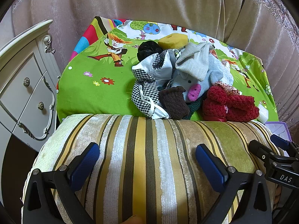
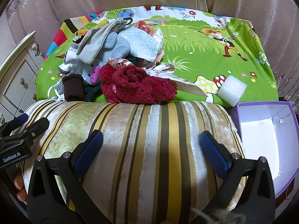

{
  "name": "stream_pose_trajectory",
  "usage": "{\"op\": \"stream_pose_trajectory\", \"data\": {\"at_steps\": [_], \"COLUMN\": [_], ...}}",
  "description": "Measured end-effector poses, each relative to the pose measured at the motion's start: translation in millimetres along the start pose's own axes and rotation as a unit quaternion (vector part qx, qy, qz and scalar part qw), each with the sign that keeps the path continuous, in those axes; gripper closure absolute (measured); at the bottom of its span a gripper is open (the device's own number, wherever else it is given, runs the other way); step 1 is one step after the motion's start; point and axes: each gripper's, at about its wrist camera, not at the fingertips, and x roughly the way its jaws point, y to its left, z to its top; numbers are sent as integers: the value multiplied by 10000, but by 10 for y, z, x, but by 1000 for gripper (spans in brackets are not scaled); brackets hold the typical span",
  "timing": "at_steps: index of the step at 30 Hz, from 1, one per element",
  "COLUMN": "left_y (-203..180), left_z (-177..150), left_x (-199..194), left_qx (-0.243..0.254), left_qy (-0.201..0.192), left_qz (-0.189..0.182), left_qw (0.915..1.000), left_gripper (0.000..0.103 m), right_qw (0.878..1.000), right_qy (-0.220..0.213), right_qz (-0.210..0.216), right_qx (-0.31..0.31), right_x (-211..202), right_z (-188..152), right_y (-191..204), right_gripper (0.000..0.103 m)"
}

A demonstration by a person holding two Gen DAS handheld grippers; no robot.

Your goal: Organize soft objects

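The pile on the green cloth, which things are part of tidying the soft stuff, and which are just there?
For the job: red fuzzy socks, brown knit sock, grey pig plush, blue towel, yellow sponge, white foam block, purple box.

Just there: striped cushion, white dresser, curtain.

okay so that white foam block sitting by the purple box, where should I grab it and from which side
Probably with the right gripper, coming over the striped cushion. The white foam block lies apart from the pile, its flat left and right faces exposed, so close the open jaws across those, mid-height.
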Motion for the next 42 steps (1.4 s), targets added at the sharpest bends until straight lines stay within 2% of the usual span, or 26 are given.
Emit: {"op": "stream_pose_trajectory", "data": {"at_steps": [34, 42], "left_y": [-14, -17], "left_z": [5, 31], "left_x": [0, 5], "left_qx": [4, -34], "left_qy": [-6, 156], "left_qz": [6, 80], "left_qw": [10000, 9998], "left_gripper": [0, 0], "right_qw": [10000, 9999], "right_qy": [8, 64], "right_qz": [-36, 87], "right_qx": [-32, 20], "right_x": [2, 40], "right_z": [-6, 43], "right_y": [10, -26], "right_gripper": [0, 0]}}
